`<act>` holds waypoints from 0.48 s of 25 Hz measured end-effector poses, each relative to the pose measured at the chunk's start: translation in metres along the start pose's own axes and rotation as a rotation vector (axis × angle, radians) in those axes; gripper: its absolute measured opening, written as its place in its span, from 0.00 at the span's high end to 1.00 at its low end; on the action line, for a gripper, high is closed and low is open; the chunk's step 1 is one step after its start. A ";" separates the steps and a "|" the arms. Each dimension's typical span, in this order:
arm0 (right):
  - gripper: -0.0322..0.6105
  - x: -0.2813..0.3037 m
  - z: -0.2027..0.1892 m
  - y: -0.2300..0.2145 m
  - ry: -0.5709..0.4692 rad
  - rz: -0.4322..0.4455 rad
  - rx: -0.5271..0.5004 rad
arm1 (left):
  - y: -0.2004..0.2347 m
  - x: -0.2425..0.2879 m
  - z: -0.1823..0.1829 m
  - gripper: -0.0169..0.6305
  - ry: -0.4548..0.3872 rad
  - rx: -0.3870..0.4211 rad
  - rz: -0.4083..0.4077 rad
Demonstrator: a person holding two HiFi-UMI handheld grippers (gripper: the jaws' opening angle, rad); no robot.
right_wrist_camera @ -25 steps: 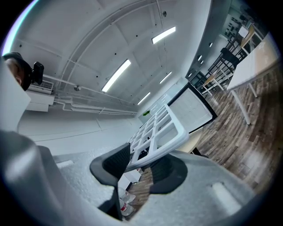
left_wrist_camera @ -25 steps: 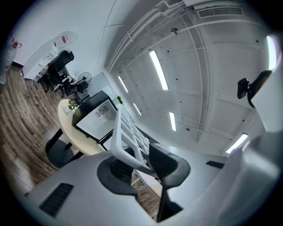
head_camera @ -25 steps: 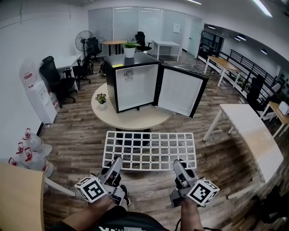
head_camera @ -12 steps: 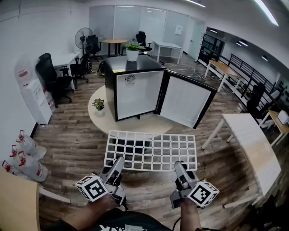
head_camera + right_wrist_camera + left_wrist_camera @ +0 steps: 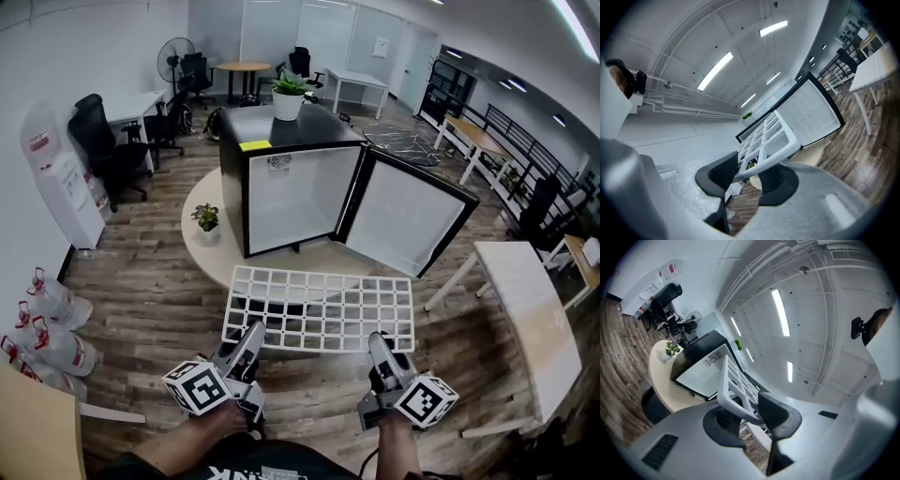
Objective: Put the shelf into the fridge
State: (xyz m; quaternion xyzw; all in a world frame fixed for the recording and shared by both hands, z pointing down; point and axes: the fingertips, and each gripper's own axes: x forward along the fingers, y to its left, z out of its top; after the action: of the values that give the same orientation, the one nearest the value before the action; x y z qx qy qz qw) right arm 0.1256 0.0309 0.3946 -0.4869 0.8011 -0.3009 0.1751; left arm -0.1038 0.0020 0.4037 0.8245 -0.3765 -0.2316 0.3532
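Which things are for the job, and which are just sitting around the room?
For the job: white shelf, held by the left gripper and right gripper; black fridge, door open.
Just around: potted plant on the fridge, small plant on the round table, fan, water dispenser, office chair.

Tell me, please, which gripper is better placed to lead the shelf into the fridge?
Left, probably: both jaws clamp the shelf, but the left gripper lines up with the fridge opening, while the right gripper sits below the open door.
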 end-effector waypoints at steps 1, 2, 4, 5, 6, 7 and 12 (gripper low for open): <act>0.75 0.010 0.002 0.002 0.000 0.006 -0.004 | 0.006 0.004 0.006 0.82 -0.002 -0.007 -0.003; 0.75 0.019 0.003 0.002 0.004 -0.004 -0.008 | 0.011 0.009 0.011 0.82 -0.003 -0.011 -0.004; 0.75 0.034 0.004 -0.002 0.012 -0.038 -0.012 | 0.022 0.017 0.024 0.82 -0.004 -0.012 -0.005; 0.75 0.044 0.005 -0.001 0.010 -0.029 -0.013 | 0.028 0.022 0.030 0.82 -0.006 -0.013 -0.008; 0.75 0.055 0.007 0.001 0.006 -0.010 -0.015 | 0.033 0.027 0.036 0.82 -0.009 -0.016 -0.012; 0.75 0.066 0.009 0.002 0.003 0.002 -0.018 | 0.039 0.032 0.042 0.82 -0.011 -0.018 -0.015; 0.75 0.105 0.012 0.003 0.000 0.008 -0.024 | 0.063 0.049 0.067 0.82 -0.012 -0.022 -0.016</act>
State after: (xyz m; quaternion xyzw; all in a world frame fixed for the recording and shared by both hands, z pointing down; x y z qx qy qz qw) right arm 0.0816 -0.0650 0.3853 -0.4857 0.8066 -0.2906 0.1705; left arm -0.1462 -0.0933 0.4029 0.8222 -0.3693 -0.2433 0.3583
